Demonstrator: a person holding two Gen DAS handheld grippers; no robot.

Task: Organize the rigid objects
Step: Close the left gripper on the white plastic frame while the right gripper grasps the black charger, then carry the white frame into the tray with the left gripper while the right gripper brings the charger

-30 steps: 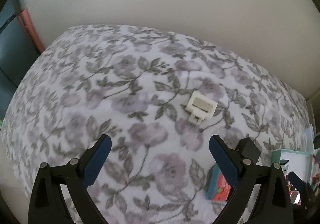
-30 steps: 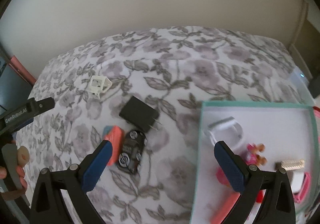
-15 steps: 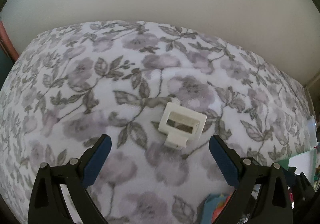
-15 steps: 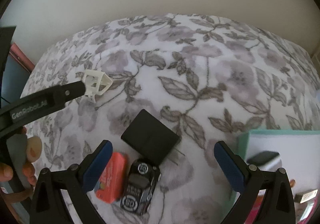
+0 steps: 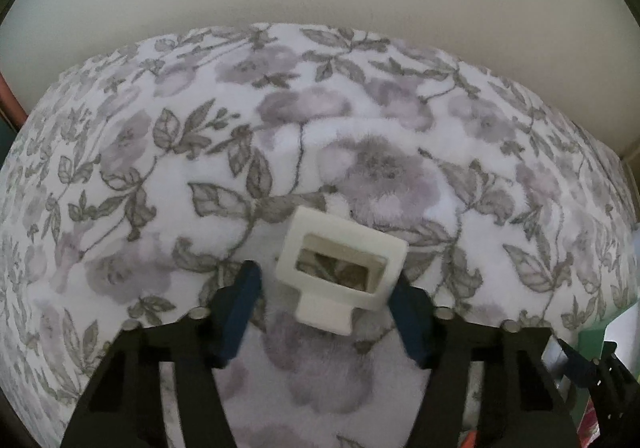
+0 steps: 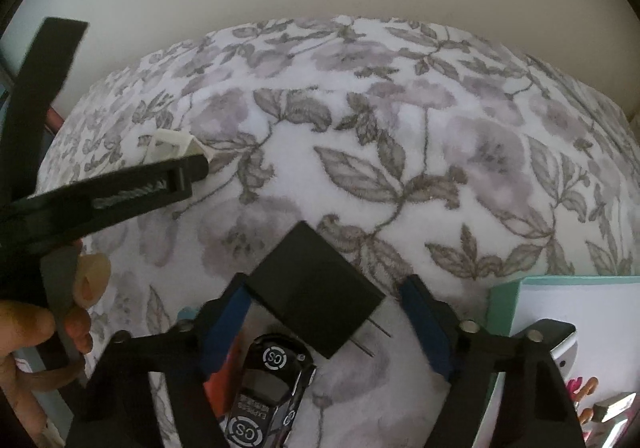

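Observation:
A white plastic frame-shaped part [image 5: 340,276] lies on the floral blanket [image 5: 280,128]. My left gripper [image 5: 326,282] is open with its blue pads either side of the part; the right pad is at its edge, the left pad apart. The part also shows in the right wrist view [image 6: 170,142], partly behind the left gripper's finger. A black plug adapter [image 6: 316,298] with two metal prongs lies between the blue pads of my right gripper [image 6: 326,298], which is open; the left pad is against its corner.
A black toy car [image 6: 264,400] and an orange-red block [image 6: 220,376] lie just below the adapter. A teal-rimmed white tray [image 6: 516,284] with small items sits at the right, also showing at the left wrist view's lower right [image 5: 592,332]. A wall runs behind the bed.
Both grippers have moved forward and down onto their objects and have narrowed. The white part now sits between the left pads, the black adapter between the right pads.

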